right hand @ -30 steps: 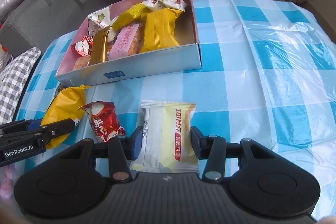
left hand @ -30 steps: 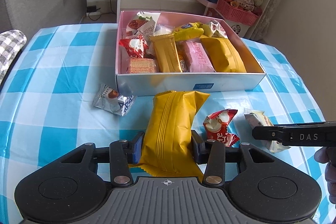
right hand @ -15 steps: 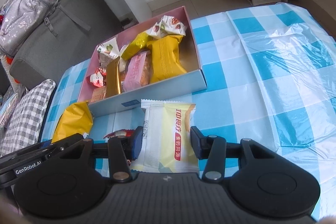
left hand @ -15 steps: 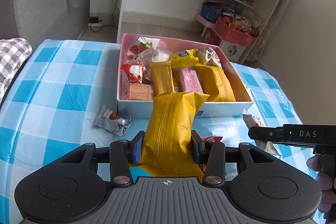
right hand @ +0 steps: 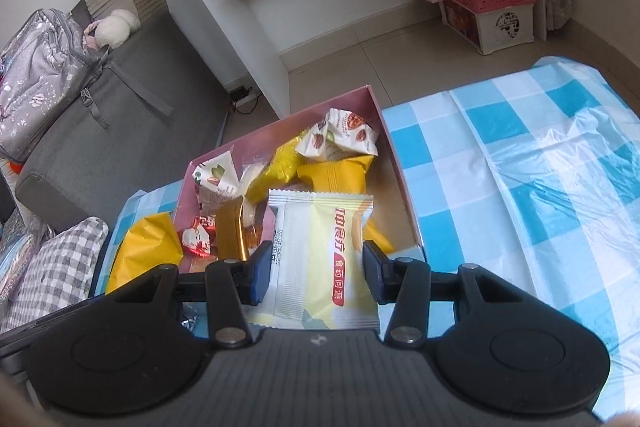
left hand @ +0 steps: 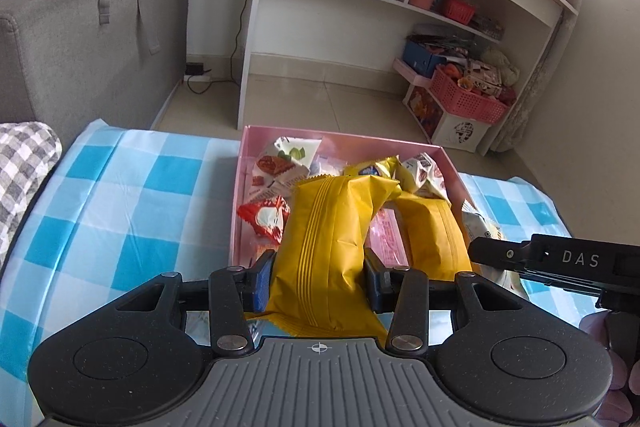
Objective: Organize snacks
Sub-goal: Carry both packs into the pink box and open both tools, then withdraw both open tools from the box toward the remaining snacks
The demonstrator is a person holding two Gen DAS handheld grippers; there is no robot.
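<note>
Blue-checked table (right hand: pixel 520 155), pink snack box (right hand: pixel 404 187)

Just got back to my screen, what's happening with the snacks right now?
A person is working with a gripper in each hand. The left gripper is clamped on a big yellow snack pack, and the right gripper is clamped on a white and pale yellow snack pack. Both packs are held up in front of the pink box, which already has a pile of snacks in it. Neither pack has been let go yet.
</note>
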